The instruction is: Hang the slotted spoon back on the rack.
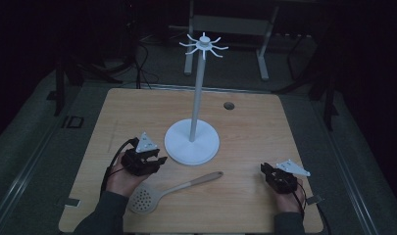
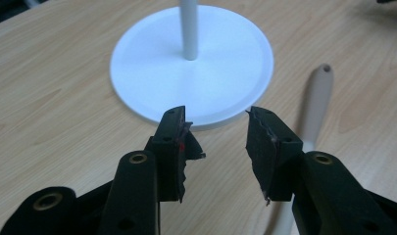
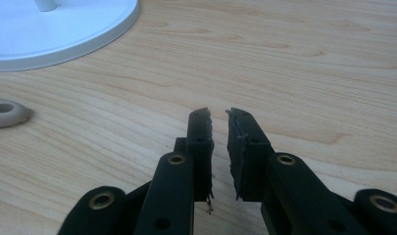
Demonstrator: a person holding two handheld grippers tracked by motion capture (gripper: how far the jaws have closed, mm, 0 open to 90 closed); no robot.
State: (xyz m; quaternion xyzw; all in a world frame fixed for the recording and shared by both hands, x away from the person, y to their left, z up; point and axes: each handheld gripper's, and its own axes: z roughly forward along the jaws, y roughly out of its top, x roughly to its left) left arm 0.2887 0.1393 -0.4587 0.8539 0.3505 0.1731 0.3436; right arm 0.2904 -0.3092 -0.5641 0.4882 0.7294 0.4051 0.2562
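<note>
High view: a slotted spatula (image 1: pixel 159 192) is lying at six o'clock of the hook stand (image 1: pixel 191 142), the left gripper (image 1: pixel 156 161) hovering just beside it. Left gripper view: jaws apart, empty. Right gripper view: the right gripper (image 3: pixel 219 113) is standing slightly parted, empty. Likely pre-grasp; next, the handle needs straddling.

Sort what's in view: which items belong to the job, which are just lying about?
In the job:
- slotted spoon, lying flat on the table
- white hanging stand, hooks at its top
- left gripper, open, nearest the spoon
- right gripper, slightly open, holding nothing

Lying about:
- table with its cable hole
- cables on the floor behind
</note>
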